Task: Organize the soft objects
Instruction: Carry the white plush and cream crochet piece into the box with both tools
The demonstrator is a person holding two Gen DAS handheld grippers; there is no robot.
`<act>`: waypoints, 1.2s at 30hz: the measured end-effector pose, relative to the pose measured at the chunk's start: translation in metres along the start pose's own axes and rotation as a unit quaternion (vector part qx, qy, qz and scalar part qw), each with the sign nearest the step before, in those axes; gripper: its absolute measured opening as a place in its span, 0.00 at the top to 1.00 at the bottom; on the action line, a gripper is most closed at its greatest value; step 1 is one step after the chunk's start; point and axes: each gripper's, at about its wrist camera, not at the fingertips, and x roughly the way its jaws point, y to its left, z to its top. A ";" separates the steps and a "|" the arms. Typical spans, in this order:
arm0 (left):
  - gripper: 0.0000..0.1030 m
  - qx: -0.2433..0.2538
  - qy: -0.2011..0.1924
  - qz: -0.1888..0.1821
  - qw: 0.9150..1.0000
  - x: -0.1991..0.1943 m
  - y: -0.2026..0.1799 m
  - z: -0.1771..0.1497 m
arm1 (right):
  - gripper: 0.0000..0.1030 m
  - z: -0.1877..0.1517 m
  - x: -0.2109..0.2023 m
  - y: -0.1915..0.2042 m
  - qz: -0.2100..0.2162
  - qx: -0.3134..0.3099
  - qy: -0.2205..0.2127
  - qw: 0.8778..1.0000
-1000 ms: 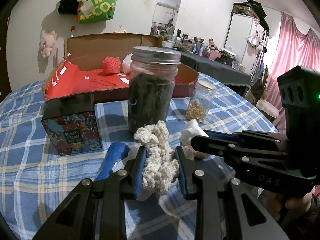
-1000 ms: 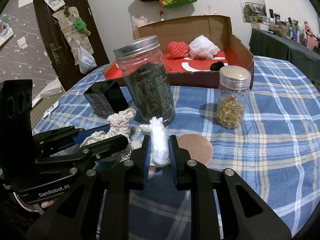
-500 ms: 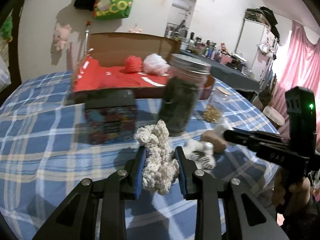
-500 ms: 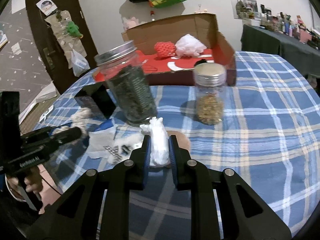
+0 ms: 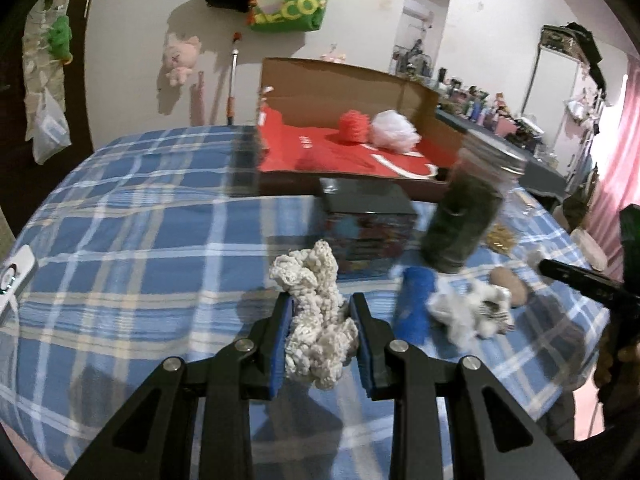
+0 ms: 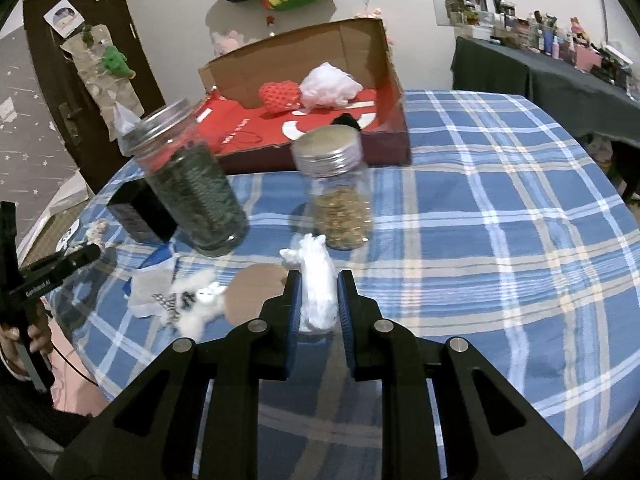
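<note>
My left gripper [image 5: 320,312] is shut on a cream crocheted piece [image 5: 316,316] and holds it above the blue plaid tablecloth. My right gripper [image 6: 318,300] is shut on a small white soft toy [image 6: 316,288], also lifted. The open cardboard box [image 5: 352,80] [image 6: 304,56] with a red lining stands at the back and holds a red knitted ball [image 5: 354,126] [image 6: 280,96] and a white fluffy ball [image 5: 394,130] [image 6: 330,86]. A white fluffy toy [image 5: 476,308] [image 6: 200,304] lies on the table between the grippers.
A tall jar of dark leaves [image 5: 464,220] [image 6: 192,188], a small jar of yellow bits [image 6: 340,196], a black printed tin [image 5: 366,224] [image 6: 140,212], a blue cloth [image 5: 416,304] and a round brown coaster [image 6: 256,292] stand before the box. A dark table with bottles [image 6: 560,64] is at the right.
Both grippers have lifted and pulled apart with their objects. The left view has swung left, the right view has swung right. The white fluffy toy now lies uncovered on the table.
</note>
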 end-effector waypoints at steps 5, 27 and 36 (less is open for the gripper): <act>0.70 0.023 0.009 0.014 1.000 0.010 0.015 0.009 | 0.83 0.012 0.005 -0.018 -0.002 0.001 0.010 1.000; 0.70 0.147 0.009 -0.044 0.988 0.046 0.035 0.073 | 0.83 0.081 0.036 -0.057 0.008 -0.075 0.026 0.997; 0.70 0.174 0.003 -0.063 0.983 0.047 0.031 0.088 | 0.83 0.096 0.038 -0.052 0.038 -0.095 0.023 0.994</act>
